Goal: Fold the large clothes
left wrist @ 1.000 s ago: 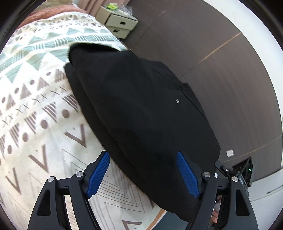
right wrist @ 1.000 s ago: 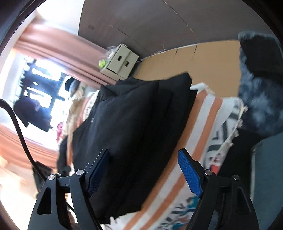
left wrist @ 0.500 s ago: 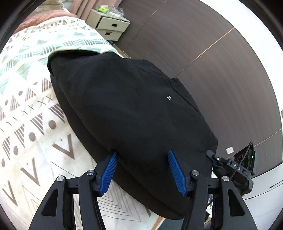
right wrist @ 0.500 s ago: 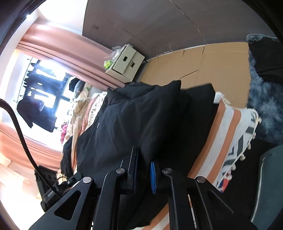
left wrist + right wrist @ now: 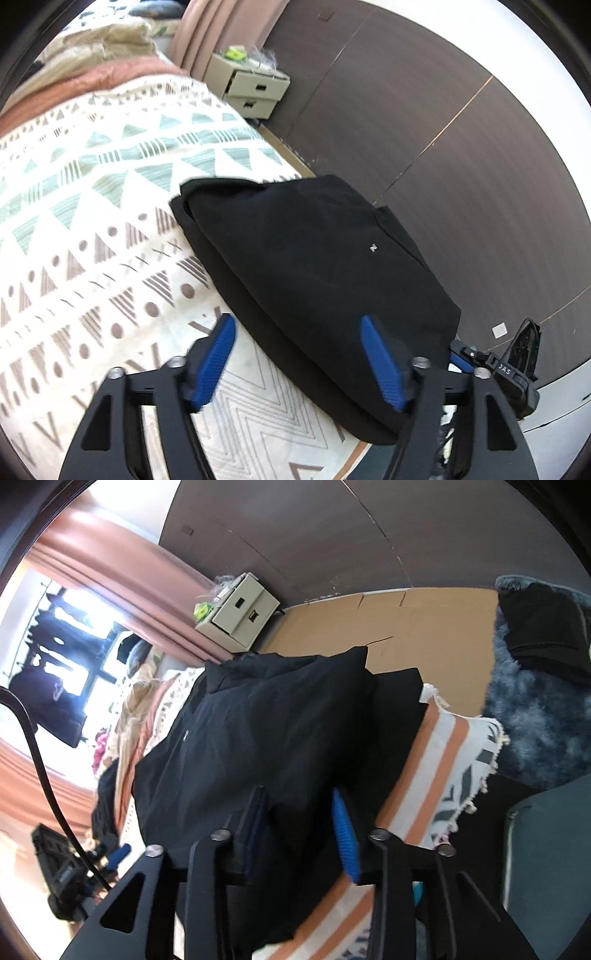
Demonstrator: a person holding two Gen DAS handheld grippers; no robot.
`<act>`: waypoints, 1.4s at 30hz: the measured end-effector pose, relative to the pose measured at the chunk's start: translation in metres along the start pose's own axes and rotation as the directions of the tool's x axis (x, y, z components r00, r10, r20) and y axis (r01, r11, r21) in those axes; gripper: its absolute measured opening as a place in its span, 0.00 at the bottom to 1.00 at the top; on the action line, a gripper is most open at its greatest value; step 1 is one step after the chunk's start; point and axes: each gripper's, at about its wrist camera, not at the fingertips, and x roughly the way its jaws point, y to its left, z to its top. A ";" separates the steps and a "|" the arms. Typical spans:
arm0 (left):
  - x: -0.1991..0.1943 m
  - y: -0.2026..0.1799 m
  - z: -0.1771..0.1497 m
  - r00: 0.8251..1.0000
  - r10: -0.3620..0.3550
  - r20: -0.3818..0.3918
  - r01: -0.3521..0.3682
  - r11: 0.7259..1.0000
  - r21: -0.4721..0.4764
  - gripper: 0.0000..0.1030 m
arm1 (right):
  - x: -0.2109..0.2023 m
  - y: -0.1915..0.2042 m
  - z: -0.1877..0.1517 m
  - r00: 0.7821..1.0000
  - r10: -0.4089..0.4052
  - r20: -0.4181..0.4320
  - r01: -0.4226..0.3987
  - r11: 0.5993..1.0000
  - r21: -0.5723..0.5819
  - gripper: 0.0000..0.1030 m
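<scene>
A folded black garment (image 5: 314,266) lies on the patterned bedspread (image 5: 92,229) near the bed's right edge. My left gripper (image 5: 299,363) is open, held just above the garment's near edge, with its blue pads on either side and touching nothing. In the right wrist view the same garment (image 5: 266,738) lies over the orange-striped end of the bedspread (image 5: 436,775). My right gripper (image 5: 299,834) is partly open with the garment's near edge between its fingers; the jaws are apart and not clamped on the cloth.
A cream drawer unit (image 5: 251,88) stands by the pink curtain (image 5: 122,587) and dark wall. Beige bedding (image 5: 92,48) is piled at the bed's far end. A grey fluffy rug (image 5: 535,716) lies on the wood floor (image 5: 424,627). The other gripper shows at the bed edge (image 5: 509,365).
My left gripper has opened wider and pulled back from the garment. My right gripper, shut half a second ago, has opened partway around the garment's edge.
</scene>
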 end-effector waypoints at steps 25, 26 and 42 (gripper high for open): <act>-0.230 -0.011 -0.061 0.961 0.038 0.274 -0.074 0.990 0.121 1.00 | -0.172 0.098 -0.098 0.962 -0.180 0.207 0.215 0.963 -0.165 1.00; -0.238 -0.009 -0.065 0.959 0.045 0.281 -0.082 0.989 0.122 1.00 | -0.175 0.099 -0.103 0.961 -0.176 0.214 0.213 0.963 -0.165 1.00; -0.360 0.030 -0.142 0.904 0.134 0.407 -0.200 0.972 0.123 1.00 | -0.230 0.151 -0.194 0.936 -0.100 0.337 0.193 0.948 -0.252 1.00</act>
